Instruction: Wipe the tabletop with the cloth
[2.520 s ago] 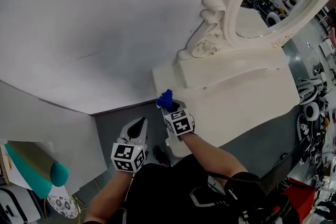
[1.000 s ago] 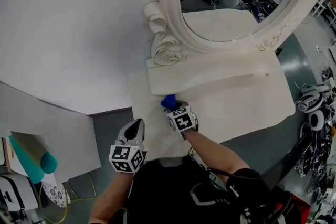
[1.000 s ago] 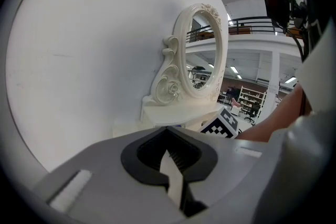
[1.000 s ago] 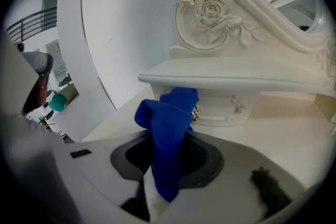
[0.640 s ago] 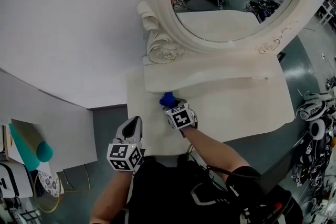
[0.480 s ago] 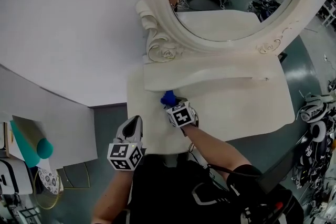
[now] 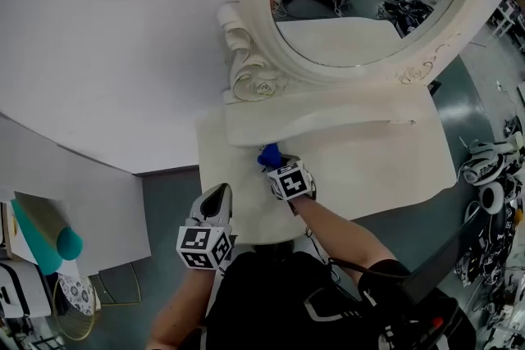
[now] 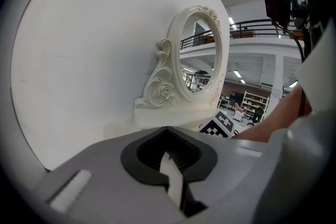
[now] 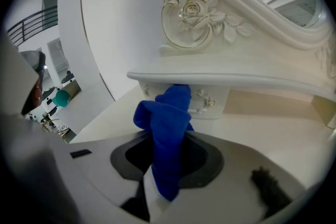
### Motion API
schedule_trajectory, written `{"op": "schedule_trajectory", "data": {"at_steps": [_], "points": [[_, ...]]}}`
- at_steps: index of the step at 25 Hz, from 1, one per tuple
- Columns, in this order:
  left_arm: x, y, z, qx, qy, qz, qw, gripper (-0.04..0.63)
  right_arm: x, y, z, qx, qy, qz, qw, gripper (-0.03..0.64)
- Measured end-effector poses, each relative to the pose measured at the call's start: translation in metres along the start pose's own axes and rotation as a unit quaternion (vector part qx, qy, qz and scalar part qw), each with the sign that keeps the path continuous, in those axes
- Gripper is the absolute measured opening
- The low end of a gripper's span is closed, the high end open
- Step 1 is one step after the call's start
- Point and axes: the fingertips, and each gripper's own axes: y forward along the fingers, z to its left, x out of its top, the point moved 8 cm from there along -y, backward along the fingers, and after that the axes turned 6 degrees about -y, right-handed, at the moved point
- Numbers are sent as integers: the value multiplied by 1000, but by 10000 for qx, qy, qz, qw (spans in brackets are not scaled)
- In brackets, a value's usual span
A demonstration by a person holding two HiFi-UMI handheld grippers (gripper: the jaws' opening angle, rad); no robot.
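The cream tabletop [image 7: 369, 168] carries a raised shelf [image 7: 328, 115] and an oval mirror [image 7: 361, 4]. My right gripper [image 7: 276, 162] is shut on a bunched blue cloth [image 7: 268, 154] near the table's left part, just in front of the shelf. In the right gripper view the cloth [image 9: 168, 118] sticks up out of the shut jaws [image 9: 160, 181], its tip close to a small drawer front [image 9: 205, 99] under the shelf. My left gripper [image 7: 217, 197] hangs off the table's front left corner, shut with nothing in it [image 8: 173, 176].
A white wall [image 7: 107, 37] runs behind and to the left of the table. Grey floor [image 7: 168, 201] lies below the left edge. A teal roll [image 7: 61, 246] lies at the far left, and cables and gear [image 7: 484, 168] clutter the floor at the right.
The right gripper has carried the cloth from the table's front left corner up to the shelf, then a little to the right. The left gripper has stayed off the front edge.
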Motion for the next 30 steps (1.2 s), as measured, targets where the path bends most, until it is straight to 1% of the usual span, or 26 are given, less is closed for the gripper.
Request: {"op": "schedule_trajectory", "data": {"at_steps": [3,8,14,19,22,26,30], "points": [[3,6,7,-129,22,-31,9999,9,0,-1,-4,-138,10,74,9999,120],[2,14,20,-340,-97,-39,9994,9,-3,-4,-14,-373,284,186,9987,120],[4,27,26,-569,-145,-109,9982,9,-4,-6,-24,-508,347,277,9977,120],[7,31,19,-599,-119,-110,9981,9,-5,-10,-32,-522,386,265,9975,120],[9,38,8,-582,-42,-126,9982,9,-9,-14,-38,-423,371,224,9982,120],[8,47,0,-411,-134,-139,9990,9,-9,-14,-42,-243,320,125,9991,120],[8,57,-22,-228,-164,-134,9995,9,-11,-20,-58,-108,328,97,9994,120]]}}
